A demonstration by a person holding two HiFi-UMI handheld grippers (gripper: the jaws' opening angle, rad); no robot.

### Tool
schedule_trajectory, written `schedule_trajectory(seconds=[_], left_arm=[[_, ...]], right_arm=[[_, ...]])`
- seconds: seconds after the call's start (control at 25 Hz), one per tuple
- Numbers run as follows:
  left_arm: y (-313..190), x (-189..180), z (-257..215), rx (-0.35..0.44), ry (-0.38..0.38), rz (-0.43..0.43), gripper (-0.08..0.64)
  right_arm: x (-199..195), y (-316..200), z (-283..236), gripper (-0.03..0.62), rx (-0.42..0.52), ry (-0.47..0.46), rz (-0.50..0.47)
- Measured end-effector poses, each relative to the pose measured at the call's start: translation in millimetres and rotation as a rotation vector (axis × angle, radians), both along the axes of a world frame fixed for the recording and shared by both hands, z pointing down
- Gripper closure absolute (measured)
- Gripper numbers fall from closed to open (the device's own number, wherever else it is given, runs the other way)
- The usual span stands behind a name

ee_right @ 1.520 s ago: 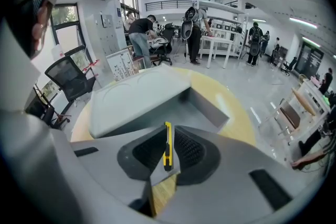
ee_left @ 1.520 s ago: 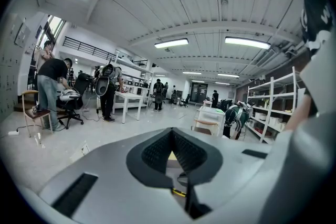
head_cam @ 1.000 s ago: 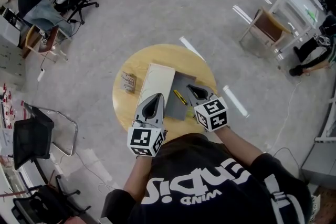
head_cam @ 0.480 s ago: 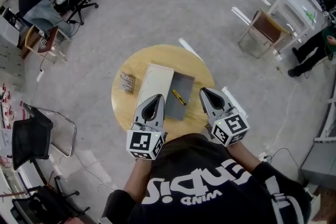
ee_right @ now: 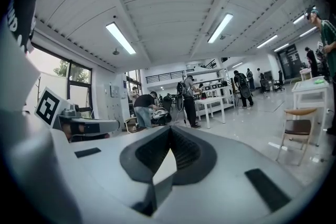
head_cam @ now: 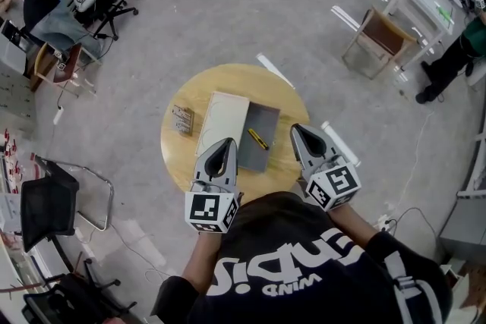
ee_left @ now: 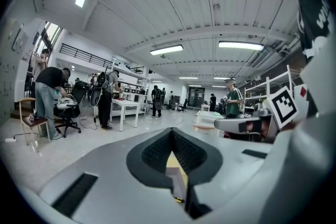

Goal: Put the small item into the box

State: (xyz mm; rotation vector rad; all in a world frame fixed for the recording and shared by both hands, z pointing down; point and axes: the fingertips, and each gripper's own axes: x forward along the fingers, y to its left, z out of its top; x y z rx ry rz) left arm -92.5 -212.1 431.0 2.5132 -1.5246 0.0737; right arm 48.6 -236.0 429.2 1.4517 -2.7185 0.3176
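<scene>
In the head view a flat white box [head_cam: 222, 121] lies on the round wooden table [head_cam: 199, 89], with a grey panel [head_cam: 267, 127] against its right side. A small yellow and black item [head_cam: 258, 139] rests on the grey panel. My left gripper [head_cam: 226, 141] hovers over the box's near edge, jaws shut and empty. My right gripper [head_cam: 297, 128] sits at the table's right rim, to the right of the grey panel, also shut and empty. In the left gripper view the left gripper [ee_left: 171, 132] points upward, as the right gripper [ee_right: 169, 130] does in its own view.
A small brownish packet [head_cam: 182, 119] lies on the table left of the box. Around the table are a wooden chair [head_cam: 377, 42] at the upper right, a black chair [head_cam: 49, 202] at the left, and people at desks in the far corners.
My right gripper has drawn back from over the grey panel to the table's right rim. The yellow item stays on the panel. The left gripper has hardly moved.
</scene>
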Motion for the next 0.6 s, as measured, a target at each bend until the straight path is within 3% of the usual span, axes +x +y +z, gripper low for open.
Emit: schedule_trajectory(seconds=[0.6], left_arm=[[-0.5, -5.1, 0.4, -0.001, 0.002, -0.019, 0.552]], right_arm=[[-5.6, 3.6, 4.6, 0.589, -0.005, -0.016, -0.010]])
